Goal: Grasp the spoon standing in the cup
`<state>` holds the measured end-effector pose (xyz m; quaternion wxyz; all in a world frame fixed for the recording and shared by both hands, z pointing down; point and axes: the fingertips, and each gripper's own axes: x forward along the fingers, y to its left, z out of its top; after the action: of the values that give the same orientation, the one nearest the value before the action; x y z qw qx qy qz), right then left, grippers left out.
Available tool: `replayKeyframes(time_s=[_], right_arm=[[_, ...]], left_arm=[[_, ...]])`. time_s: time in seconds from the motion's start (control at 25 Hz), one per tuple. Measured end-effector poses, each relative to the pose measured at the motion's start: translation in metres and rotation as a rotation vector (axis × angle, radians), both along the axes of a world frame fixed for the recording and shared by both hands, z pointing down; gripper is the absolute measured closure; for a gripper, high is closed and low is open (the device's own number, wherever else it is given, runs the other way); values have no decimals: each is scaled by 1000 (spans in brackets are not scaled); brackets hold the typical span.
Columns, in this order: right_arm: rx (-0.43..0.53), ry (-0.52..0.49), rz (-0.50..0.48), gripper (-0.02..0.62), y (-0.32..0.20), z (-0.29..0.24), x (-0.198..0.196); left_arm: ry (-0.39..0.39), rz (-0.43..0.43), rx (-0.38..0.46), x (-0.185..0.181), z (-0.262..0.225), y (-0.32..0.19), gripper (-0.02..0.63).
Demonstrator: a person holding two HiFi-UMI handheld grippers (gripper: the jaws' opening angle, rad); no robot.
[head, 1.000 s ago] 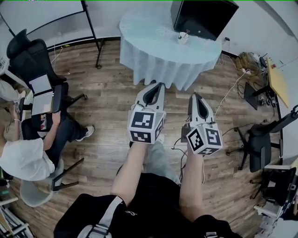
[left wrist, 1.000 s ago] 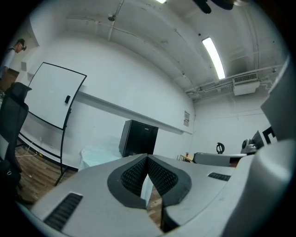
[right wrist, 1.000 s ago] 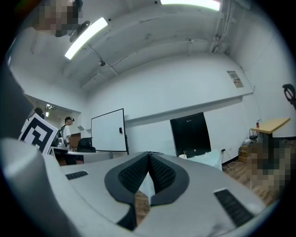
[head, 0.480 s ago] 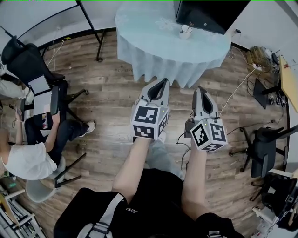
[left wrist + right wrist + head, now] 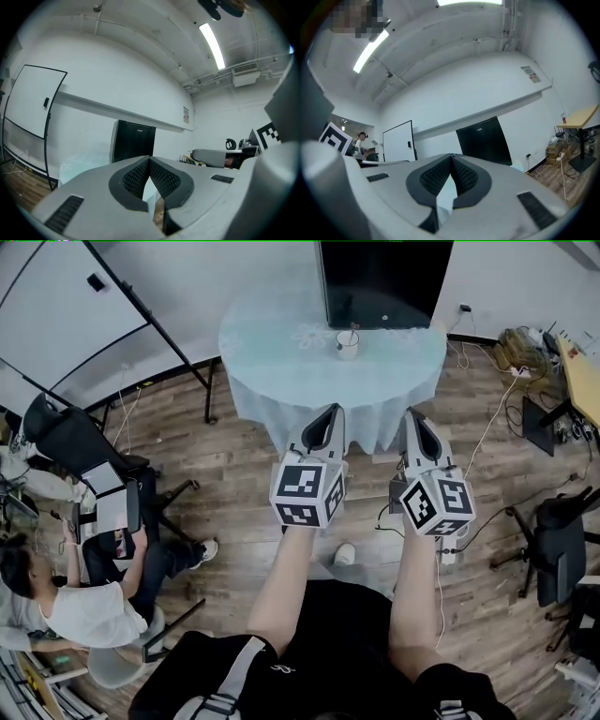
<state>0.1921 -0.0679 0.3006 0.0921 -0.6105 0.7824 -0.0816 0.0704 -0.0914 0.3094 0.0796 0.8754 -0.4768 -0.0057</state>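
Observation:
A white cup (image 5: 348,344) with a spoon (image 5: 352,331) standing in it sits on the round table (image 5: 281,343) covered in pale cloth, in front of a black cabinet (image 5: 382,282). My left gripper (image 5: 329,415) and right gripper (image 5: 415,420) are held level side by side, short of the table's near edge, both pointing toward it. Both are shut with nothing between their jaws: in the left gripper view the tips (image 5: 149,160) meet, and in the right gripper view the tips (image 5: 451,156) meet too. Neither gripper view shows the cup.
A seated person (image 5: 84,601) with an office chair (image 5: 80,442) is at the left. A whiteboard stand (image 5: 164,338) stands left of the table. Cables (image 5: 487,418), another chair (image 5: 558,545) and a wooden desk (image 5: 583,381) are at the right.
Both grippers and the person carrying them have advanced toward the table; the table and cup now appear nearer and more centred. Both jaws stayed shut.

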Motion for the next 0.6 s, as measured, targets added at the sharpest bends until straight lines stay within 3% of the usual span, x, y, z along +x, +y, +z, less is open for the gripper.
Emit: replayKeyframes(time_s=[0.24,0.6], right_arm=[[43,-8,-7,591,-17,-21,19],[92,49,-61,591,-36,-40,-2]], left_arm=[[-6,-2,52,17,-24,-17,592],[-19,1,44,25,-21,-55,592]])
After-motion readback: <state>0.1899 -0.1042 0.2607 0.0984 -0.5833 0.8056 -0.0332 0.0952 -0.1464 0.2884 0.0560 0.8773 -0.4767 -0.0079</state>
